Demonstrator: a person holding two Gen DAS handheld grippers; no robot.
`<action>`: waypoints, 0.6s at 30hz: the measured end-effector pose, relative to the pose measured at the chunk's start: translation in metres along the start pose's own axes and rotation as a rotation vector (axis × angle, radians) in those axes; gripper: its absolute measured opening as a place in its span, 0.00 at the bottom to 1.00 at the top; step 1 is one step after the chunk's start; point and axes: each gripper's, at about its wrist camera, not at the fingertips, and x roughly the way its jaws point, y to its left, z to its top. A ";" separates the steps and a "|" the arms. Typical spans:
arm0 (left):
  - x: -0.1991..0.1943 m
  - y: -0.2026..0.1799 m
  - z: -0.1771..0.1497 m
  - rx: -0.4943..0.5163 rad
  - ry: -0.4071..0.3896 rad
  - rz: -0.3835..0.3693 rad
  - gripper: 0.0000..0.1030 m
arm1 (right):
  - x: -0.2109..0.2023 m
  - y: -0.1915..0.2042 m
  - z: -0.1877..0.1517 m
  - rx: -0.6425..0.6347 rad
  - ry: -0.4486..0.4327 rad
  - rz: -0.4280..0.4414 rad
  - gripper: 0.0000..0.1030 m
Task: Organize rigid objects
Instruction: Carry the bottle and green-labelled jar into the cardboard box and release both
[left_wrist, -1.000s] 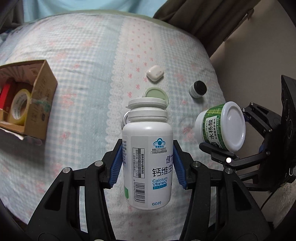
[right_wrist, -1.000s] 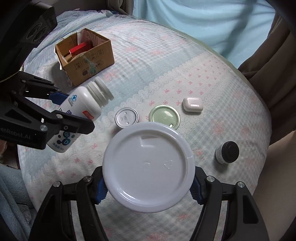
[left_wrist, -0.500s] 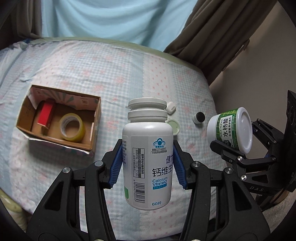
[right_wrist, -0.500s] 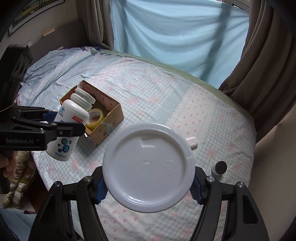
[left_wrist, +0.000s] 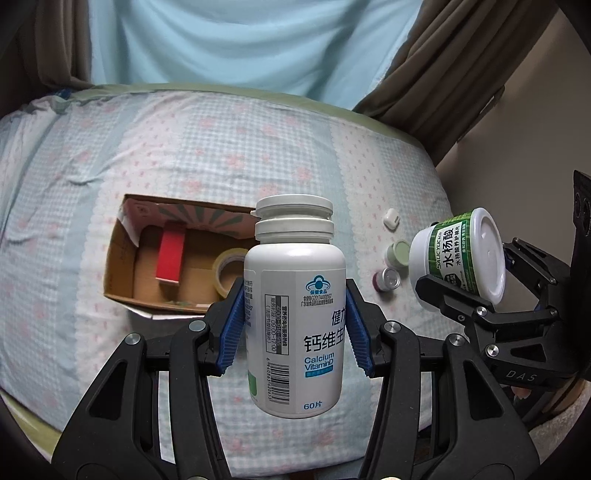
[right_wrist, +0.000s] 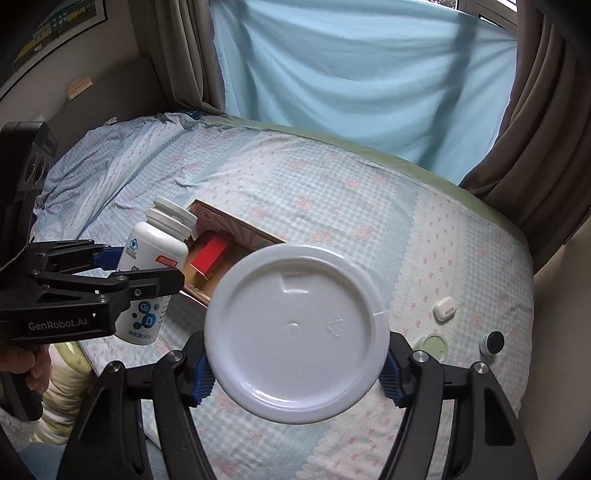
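My left gripper (left_wrist: 294, 334) is shut on a white calcium vitamin bottle (left_wrist: 295, 306) and holds it upright in the air, in front of an open cardboard box (left_wrist: 122, 266) on the bed. The box holds a red box (left_wrist: 170, 258) and a roll of yellow tape (left_wrist: 229, 266). My right gripper (right_wrist: 295, 373) is shut on a white jar with a green label (left_wrist: 458, 254); its white lid (right_wrist: 295, 336) fills the right wrist view. The left gripper and bottle (right_wrist: 151, 266) also show at the left of that view.
On the checked bed cover to the right of the box lie a white earbud case (left_wrist: 391, 218), a pale green lid (left_wrist: 397, 253), a small silver-topped jar (left_wrist: 386, 280) and a small black-topped jar (right_wrist: 491, 341). Curtains hang behind the bed. A wall stands at the right.
Both grippers have lifted away from the bed with their loads and swung toward the cardboard box, which now sits just behind the bottle. Both grips are unchanged.
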 end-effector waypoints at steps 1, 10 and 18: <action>0.001 0.014 0.003 0.004 0.009 0.001 0.45 | 0.006 0.009 0.004 0.019 0.007 -0.002 0.64; 0.038 0.113 0.019 -0.020 0.088 0.027 0.45 | 0.076 0.055 0.025 0.172 0.083 0.021 0.65; 0.106 0.171 0.026 -0.085 0.170 0.060 0.45 | 0.165 0.059 0.032 0.239 0.175 0.046 0.65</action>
